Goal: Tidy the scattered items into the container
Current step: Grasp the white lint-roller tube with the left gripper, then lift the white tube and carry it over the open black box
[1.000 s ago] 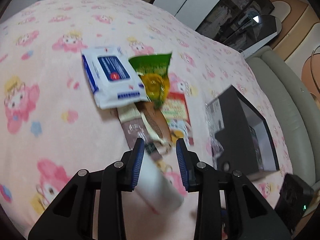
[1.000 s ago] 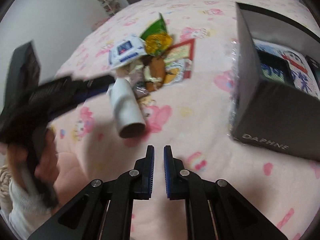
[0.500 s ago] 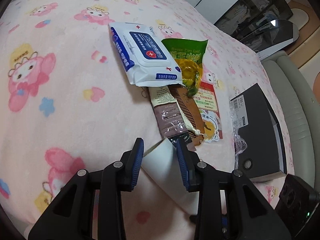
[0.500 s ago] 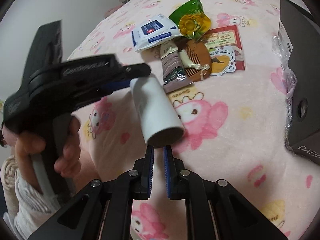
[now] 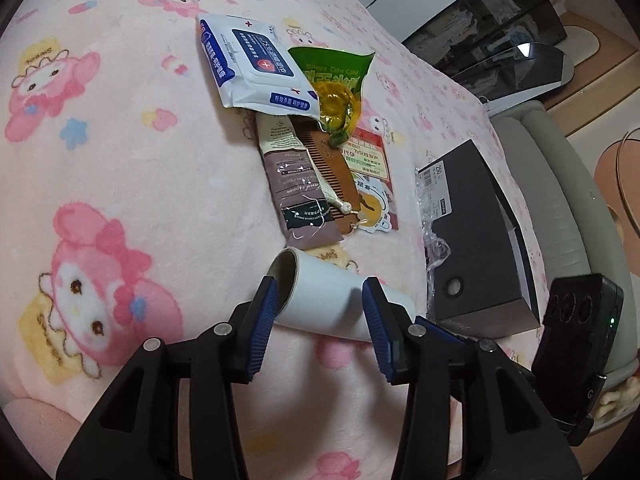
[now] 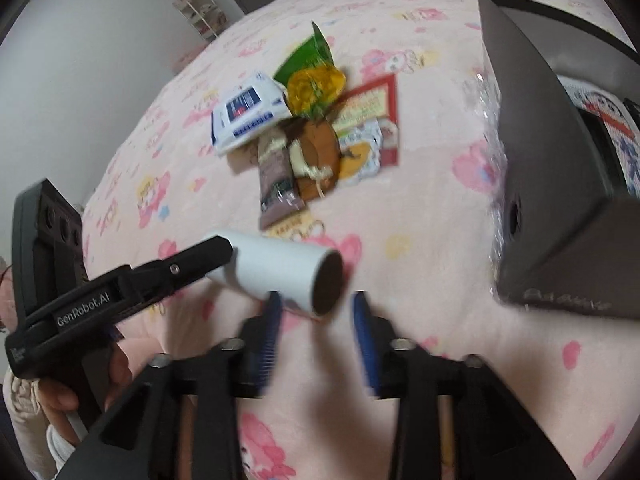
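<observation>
Lying low in the centre of the left wrist frame, the white cardboard tube [image 5: 340,304] is resting on the pink cartoon-print blanket [image 5: 132,168], crossing between the fingers of the left gripper [image 5: 320,312]. Its jaws have just been opening; they are standing moderately apart around the tube, and whether the pads are still pressing on it cannot be told. In the right wrist frame, the right gripper [image 6: 318,322] is showing blurred at lower centre; its jaws have just been opening and are now standing apart, with the tube's dark open end just above the gap and nothing gripped. Above the tube, a pile is lying together: a wet-wipes pack [image 5: 256,68], a green snack bag [image 5: 336,84], a brown sachet [image 5: 298,184], a wooden comb [image 5: 332,168] and a red-bordered card [image 5: 370,160]. The dark grey box [image 5: 476,240] is sitting at the right of the left wrist frame, near the tube's right end.
</observation>
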`<state>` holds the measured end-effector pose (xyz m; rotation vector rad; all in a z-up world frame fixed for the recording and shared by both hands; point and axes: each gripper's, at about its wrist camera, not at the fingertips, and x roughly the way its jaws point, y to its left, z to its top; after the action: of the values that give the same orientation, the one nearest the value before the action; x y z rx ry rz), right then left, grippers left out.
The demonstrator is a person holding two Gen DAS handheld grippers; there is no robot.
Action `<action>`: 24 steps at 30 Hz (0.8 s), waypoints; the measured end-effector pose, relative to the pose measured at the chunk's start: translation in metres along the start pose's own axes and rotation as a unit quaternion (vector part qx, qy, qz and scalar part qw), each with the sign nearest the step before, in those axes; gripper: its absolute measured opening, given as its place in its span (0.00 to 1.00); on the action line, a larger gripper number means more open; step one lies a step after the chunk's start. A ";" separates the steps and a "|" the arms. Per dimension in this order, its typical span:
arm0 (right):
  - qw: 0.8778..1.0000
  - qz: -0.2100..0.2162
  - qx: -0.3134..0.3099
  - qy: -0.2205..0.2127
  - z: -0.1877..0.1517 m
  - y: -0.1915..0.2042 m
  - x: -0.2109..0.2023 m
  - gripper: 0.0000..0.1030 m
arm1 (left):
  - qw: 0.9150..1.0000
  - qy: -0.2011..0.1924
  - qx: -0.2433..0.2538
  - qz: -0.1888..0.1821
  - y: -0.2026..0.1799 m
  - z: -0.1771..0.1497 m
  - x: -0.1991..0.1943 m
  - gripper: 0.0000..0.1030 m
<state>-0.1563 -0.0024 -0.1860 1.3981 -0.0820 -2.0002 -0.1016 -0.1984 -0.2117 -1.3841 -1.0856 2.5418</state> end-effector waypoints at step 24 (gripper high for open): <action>1.000 -0.010 0.026 -0.002 -0.045 -0.041 -0.048 0.38 | 0.997 0.042 0.060 -0.030 -0.051 -0.052 0.011 0.43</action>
<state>-0.1293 0.0708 -0.1832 1.4321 -0.1226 -2.0304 -0.0829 -0.1269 -0.2074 -1.3923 -0.9289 2.4379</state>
